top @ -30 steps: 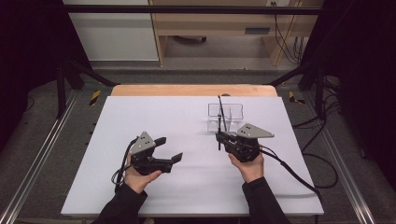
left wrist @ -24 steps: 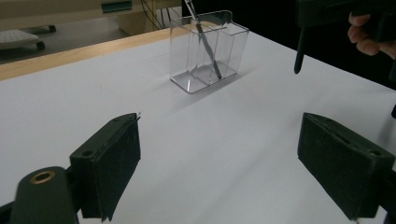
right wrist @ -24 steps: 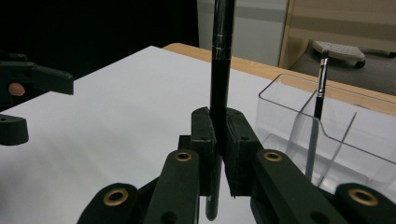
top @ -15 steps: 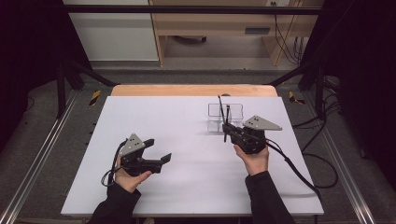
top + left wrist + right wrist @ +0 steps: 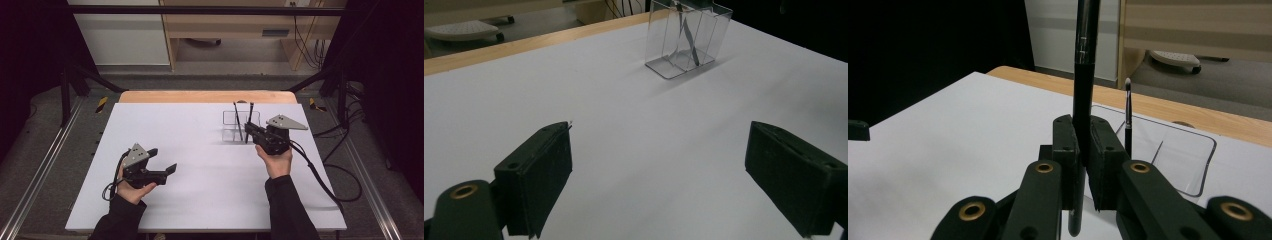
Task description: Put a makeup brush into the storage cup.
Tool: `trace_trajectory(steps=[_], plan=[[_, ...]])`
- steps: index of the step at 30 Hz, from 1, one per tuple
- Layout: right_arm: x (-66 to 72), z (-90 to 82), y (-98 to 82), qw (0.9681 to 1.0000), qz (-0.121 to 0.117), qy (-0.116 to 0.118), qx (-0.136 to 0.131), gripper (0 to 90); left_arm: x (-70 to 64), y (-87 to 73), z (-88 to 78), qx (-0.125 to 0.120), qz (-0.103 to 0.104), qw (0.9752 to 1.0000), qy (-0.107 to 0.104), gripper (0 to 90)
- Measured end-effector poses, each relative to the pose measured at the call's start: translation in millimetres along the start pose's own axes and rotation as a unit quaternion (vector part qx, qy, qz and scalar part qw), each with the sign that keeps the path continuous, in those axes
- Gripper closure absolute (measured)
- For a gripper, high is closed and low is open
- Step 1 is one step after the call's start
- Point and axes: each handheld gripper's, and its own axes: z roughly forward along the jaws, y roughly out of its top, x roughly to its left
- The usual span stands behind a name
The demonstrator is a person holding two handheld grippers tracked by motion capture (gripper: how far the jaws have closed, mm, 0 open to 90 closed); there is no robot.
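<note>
A black brush (image 5: pixel 1086 65), clamped upright in the right gripper (image 5: pixel 1083 150), is being carried farther toward the clear organizer (image 5: pixel 241 126), nearly ready for insertion, while the left gripper (image 5: pixel 159 164) is being held open, empty.

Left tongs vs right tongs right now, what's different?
Left tongs stand wide open with nothing between them; right tongs are shut on a black brush, held upright. Left tongs sit at the near left of the table; right tongs are beside the clear holder. Both are black and hand-held.
</note>
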Motion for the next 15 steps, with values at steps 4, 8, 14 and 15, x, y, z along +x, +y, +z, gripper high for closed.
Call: trace_trajectory(steps=[4, 8, 14, 15], plan=[[-2.8, 3.7, 3.7, 1.0000, 0.001, -0.003, 0.002, 83.7, 6.2, -0.5, -2.8, -0.001, -0.004, 1.0000, 0.008, 10.7], [-6.8, 7.9, 7.5, 0.9999, 0.004, -0.010, 0.002, 83.7, 11.0, -1.1, -4.9, 0.002, -0.007, 0.9999, 0.012, 10.6], [-13.3, 14.8, 14.2, 0.9997, 0.009, -0.021, 0.002, 83.7, 13.7, -1.6, -5.2, 0.005, -0.005, 0.9998, 0.018, 10.3], [-14.3, 16.0, 15.1, 0.9997, 0.009, -0.022, -0.001, 83.7, 14.0, -1.5, -5.5, 0.005, -0.005, 0.9998, 0.018, 10.3]])
